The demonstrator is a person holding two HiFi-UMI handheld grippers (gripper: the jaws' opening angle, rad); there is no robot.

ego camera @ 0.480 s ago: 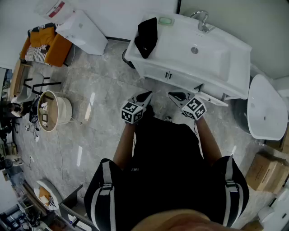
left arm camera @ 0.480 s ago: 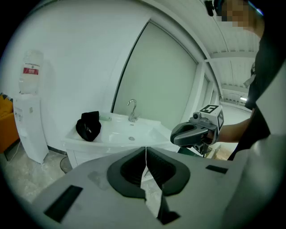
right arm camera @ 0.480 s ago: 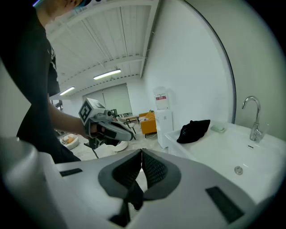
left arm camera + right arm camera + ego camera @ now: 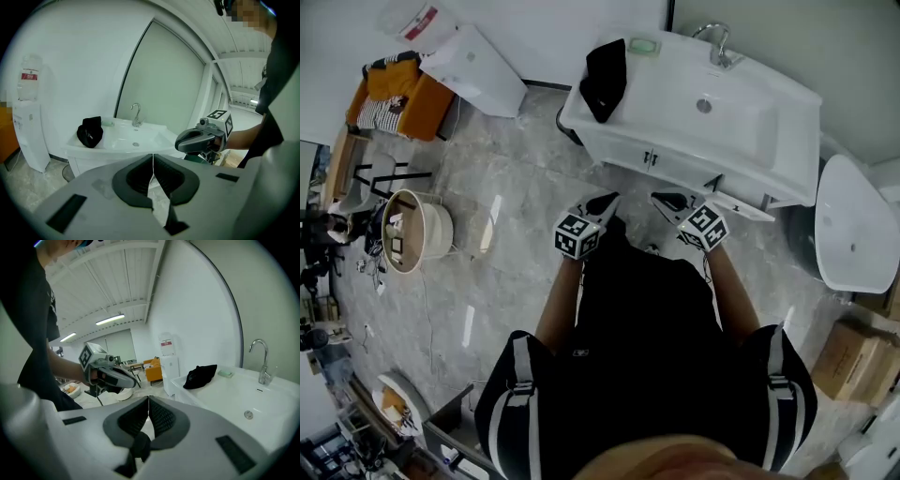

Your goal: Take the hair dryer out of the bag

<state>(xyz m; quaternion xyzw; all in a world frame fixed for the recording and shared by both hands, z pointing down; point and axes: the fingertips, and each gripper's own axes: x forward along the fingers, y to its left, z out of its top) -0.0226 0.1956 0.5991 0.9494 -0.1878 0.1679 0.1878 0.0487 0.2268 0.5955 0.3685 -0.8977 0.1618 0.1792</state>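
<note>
Next to no change over the last half second. Left tongs [image 4: 605, 200] and right tongs [image 4: 664, 199] are closed and empty, short of the white washbasin bench [image 4: 750, 127]. Black fabric bag [image 4: 605, 77] lies untouched on its left end. Hair dryer isn't visible, presumably inside. Approach not started.

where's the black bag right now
In the head view the black bag lies on the left end of the white washbasin, beside the green soap dish and left of the faucet.
</note>
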